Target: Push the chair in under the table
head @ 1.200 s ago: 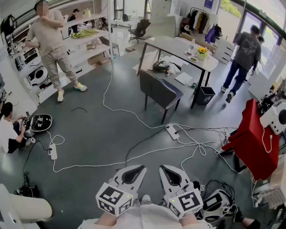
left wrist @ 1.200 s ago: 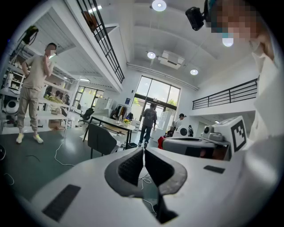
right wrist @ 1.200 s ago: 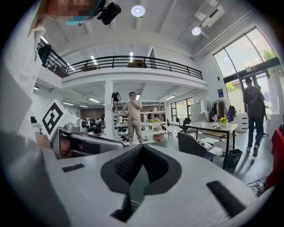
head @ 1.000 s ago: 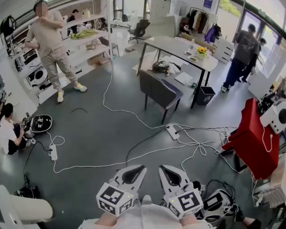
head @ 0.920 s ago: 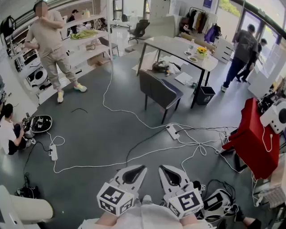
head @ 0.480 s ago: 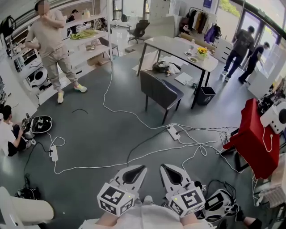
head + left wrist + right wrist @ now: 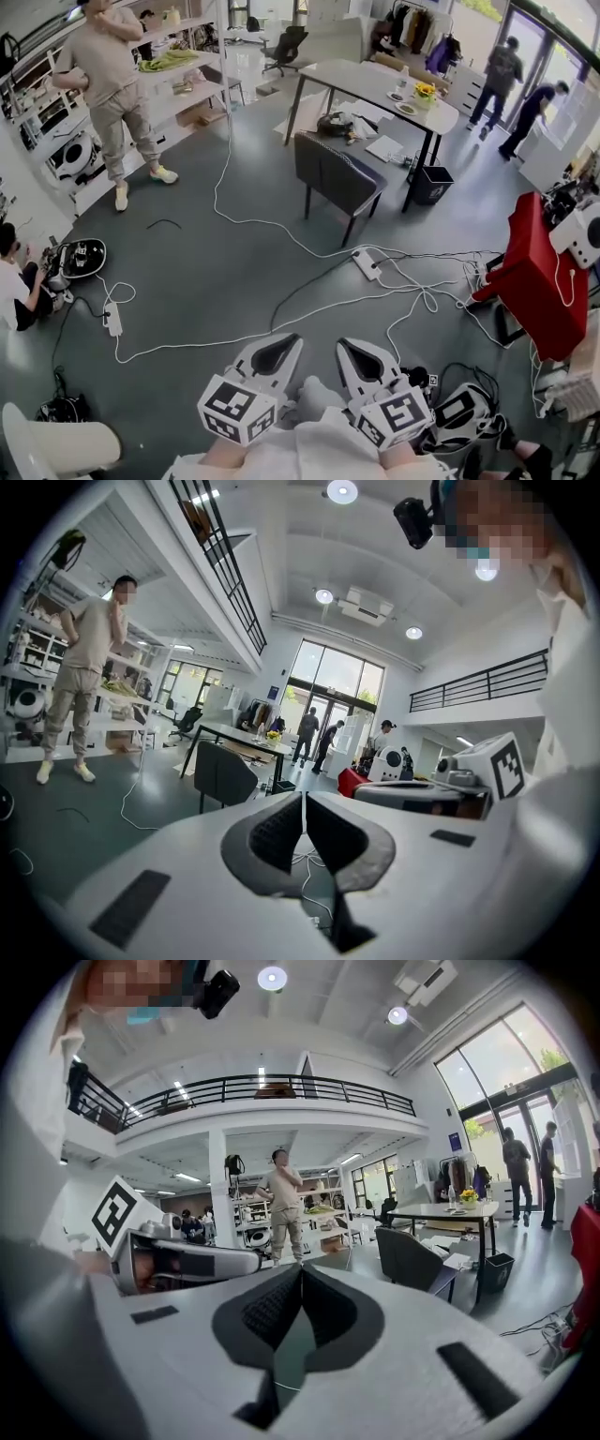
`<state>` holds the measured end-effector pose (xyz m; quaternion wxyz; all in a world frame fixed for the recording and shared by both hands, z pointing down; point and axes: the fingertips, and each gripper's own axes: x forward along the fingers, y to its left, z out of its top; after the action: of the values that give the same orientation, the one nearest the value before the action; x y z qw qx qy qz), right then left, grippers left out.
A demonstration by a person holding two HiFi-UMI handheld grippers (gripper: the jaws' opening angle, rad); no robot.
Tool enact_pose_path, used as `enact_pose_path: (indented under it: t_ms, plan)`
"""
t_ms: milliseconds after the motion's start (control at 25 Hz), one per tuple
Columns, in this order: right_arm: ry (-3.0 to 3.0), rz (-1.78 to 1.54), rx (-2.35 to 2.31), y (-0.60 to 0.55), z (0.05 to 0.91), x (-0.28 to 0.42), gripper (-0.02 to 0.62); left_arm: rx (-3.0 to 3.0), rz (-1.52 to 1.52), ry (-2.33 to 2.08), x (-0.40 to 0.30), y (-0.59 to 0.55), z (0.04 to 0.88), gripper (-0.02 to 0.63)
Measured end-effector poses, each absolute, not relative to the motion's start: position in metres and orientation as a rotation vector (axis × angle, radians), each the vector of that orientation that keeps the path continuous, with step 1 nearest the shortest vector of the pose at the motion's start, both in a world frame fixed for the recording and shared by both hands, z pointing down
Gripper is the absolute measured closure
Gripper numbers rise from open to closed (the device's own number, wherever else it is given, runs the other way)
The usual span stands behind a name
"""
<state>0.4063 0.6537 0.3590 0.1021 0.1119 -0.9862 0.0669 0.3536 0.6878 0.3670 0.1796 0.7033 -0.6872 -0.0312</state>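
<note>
**Approach to the chair – nothing touched yet**

The dark chair (image 7: 339, 176) stands at the near side of the table (image 7: 375, 84), its back turned toward the person and its seat pointing in under the tabletop. By the look of it, it is not tucked in. It is well apart from both tools, across an open stretch of floor.

The left hand-held gripper (image 7: 289, 343) and the right hand-held gripper (image 7: 347, 347) sit low and side by side in front of the person. Each has its jaws pressed together with nothing between them.

The step in hand seems to be the walk up to the chair. White cables (image 7: 309, 281) and a power strip (image 7: 366, 264) lie across the way, so footing needs care. The next move likely calls for setting both closed grippers against the chair back and pushing evenly – straight toward the table.
</note>
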Motion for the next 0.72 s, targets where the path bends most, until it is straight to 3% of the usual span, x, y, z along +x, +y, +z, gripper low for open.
enact_pose_path:
  t_ms: [720]
  plan:
    - [-2.960,0.183,0.201,0.523,0.359,0.284,0.592,1.957,-0.064,-1.984,0.246,0.546,0.372,0.581]
